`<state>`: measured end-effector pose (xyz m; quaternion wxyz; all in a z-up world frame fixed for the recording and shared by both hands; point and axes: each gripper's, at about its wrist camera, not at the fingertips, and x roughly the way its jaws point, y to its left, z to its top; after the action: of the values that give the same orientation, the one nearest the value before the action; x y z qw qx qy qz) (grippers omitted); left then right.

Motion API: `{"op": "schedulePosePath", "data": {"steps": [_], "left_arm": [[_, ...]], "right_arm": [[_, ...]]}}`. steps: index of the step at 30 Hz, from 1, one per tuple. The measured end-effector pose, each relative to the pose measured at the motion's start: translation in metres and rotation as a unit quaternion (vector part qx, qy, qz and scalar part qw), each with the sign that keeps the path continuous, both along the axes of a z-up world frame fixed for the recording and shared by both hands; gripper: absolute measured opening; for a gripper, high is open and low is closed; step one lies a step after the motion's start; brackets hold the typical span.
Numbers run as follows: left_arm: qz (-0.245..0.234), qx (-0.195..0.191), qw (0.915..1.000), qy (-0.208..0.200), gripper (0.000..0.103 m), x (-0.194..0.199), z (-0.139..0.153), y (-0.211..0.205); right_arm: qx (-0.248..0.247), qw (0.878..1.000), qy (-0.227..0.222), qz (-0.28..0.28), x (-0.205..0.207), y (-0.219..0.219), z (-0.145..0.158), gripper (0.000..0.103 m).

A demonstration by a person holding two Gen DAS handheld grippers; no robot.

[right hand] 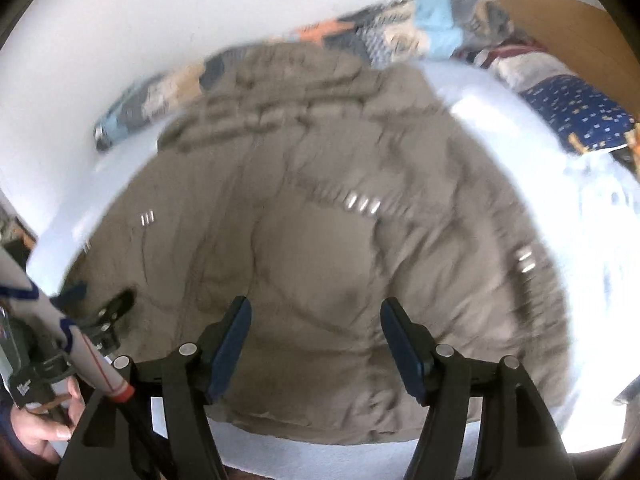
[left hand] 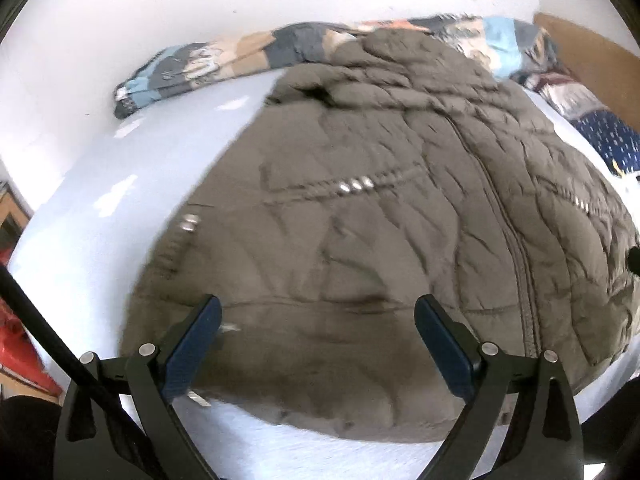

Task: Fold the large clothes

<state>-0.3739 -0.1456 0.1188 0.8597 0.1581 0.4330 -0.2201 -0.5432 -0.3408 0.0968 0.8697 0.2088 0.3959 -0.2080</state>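
Olive-brown quilted puffer jacket, left wrist view: lies spread on the bed with the pale blue sheet, hem toward the near edge, collar end toward the far edge by the white wall. Front up, centre zip runs hem to collar, small metal snaps show on the chest. Left gripper hangs over the hem, fingers spread wide, nothing between them, not touching cloth. Patchwork blanket in blue, grey and orange rolled along the far edge. Dark blue patterned pillow at the far right corner.

Right wrist view, blurred: same jacket fills the middle of the bed, hem just inside the near edge. Right gripper above the hem area, fingers apart and empty, no contact visible. Left gripper seen low left over the jacket's left side, with a hand on its handle. Blanket and pillow at the far side, brown cardboard behind them.

Handling, my judgement: padded, soft, bulky, fairly light; shell looks smooth so likely slippery, and it will spring back after a fold. Best hold looks like the hem corners or side seams, pinching through both layers, not the puffy middle.
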Motion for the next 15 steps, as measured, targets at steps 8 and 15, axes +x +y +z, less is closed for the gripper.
{"op": "schedulePosePath", "data": {"steps": [8,15], "left_arm": [[0.055,0.003,0.9984,0.016,0.097,0.014,0.001,0.031],[0.069,-0.003,0.9974,0.020,0.097,0.019,0.001,0.039]], "right_arm": [[0.011,0.993,-0.021,-0.119,-0.051,-0.053,0.013,0.077],[0.058,0.972,-0.024,-0.227,-0.088,-0.093,0.002,0.078]]}}
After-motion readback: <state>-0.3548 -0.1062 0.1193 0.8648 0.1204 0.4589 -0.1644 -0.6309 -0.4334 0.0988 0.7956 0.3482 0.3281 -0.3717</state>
